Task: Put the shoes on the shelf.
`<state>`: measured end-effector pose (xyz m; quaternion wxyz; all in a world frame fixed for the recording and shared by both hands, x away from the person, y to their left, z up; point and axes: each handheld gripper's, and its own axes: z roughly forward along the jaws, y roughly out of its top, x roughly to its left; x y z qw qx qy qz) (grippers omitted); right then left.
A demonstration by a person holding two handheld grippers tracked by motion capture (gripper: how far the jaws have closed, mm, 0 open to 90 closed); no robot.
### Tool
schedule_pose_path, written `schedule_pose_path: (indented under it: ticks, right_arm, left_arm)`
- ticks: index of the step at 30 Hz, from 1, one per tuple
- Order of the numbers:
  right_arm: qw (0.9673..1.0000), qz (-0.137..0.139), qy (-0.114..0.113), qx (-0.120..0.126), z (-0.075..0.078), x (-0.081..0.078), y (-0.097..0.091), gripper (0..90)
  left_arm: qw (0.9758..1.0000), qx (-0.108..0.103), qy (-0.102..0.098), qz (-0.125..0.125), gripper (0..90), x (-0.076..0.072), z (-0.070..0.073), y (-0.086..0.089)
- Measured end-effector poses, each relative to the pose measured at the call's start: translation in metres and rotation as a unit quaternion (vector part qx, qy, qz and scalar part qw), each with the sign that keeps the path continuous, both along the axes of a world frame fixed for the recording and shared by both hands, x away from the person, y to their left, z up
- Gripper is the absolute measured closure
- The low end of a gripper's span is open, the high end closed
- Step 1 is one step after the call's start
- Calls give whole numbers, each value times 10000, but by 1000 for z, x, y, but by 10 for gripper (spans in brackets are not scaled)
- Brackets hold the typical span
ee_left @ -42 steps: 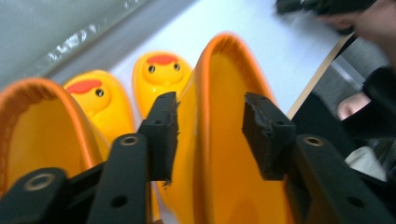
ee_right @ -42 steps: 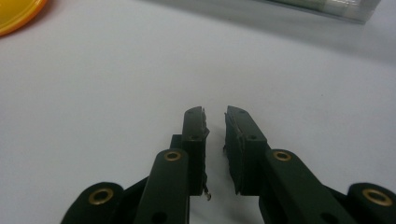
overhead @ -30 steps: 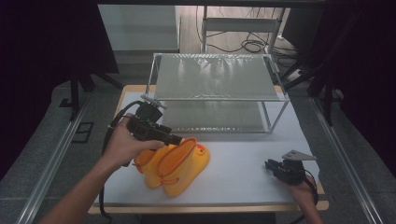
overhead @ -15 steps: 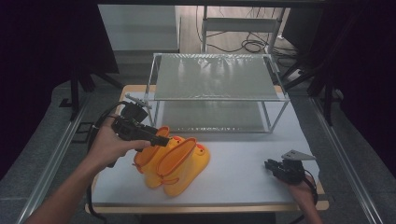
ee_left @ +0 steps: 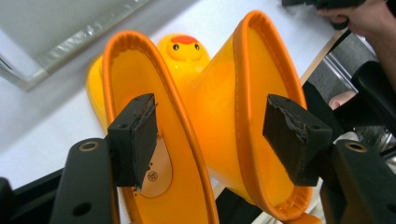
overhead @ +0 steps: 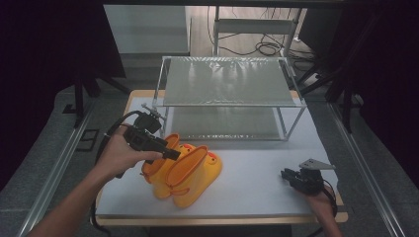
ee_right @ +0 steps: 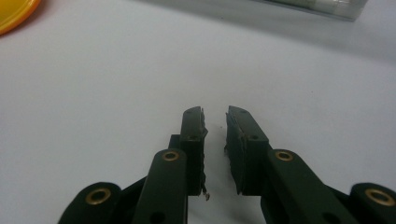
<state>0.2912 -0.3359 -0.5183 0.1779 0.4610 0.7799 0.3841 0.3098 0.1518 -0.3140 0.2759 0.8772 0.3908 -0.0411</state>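
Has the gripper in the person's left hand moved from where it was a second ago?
Yes. The left gripper has drawn back leftwards from the yellow duck boots, away from the wire shelf rack, its fingers just opening with nothing gripped.

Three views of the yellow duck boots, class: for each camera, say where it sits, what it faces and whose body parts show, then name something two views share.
High view: above the table, facing forward and down; both forearms, left gripper, right gripper.
Left gripper view: rides the left gripper, jaws just opened, facing the boots' openings.
Right gripper view: on the right gripper, facing bare tabletop.
Shared: boots, wire shelf rack.
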Motion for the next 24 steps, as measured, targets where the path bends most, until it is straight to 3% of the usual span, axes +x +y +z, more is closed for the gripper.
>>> schedule_pose_path:
  ticks: [8, 12, 16, 20, 21, 24]
  right_arm:
    - [10000, 4, 2, -4, 0, 0, 0, 760]
    - [10000, -3, 11, -2, 0, 0, 1, 759]
    - [10000, -5, 3, 9, 0, 0, 1, 759]
    - [10000, -8, 4, 15, 0, 0, 1, 759]
    - [10000, -5, -2, 8, 0, 0, 1, 759]
    - [10000, -8, 0, 9, 0, 1, 1, 759]
  left_arm:
    - [9998, 64, 178, -2, 307, 0, -9, -3]
    - [9994, 232, 247, -53, 301, 2, -18, -10]
    - [9994, 284, 171, 21, 343, 5, -22, -15]
    - [9992, 306, 250, 26, 371, 6, -28, -21]
    - [9989, 416, 186, 60, 395, 5, -31, -25]
    - [9988, 448, 183, 86, 446, 5, -31, -28]
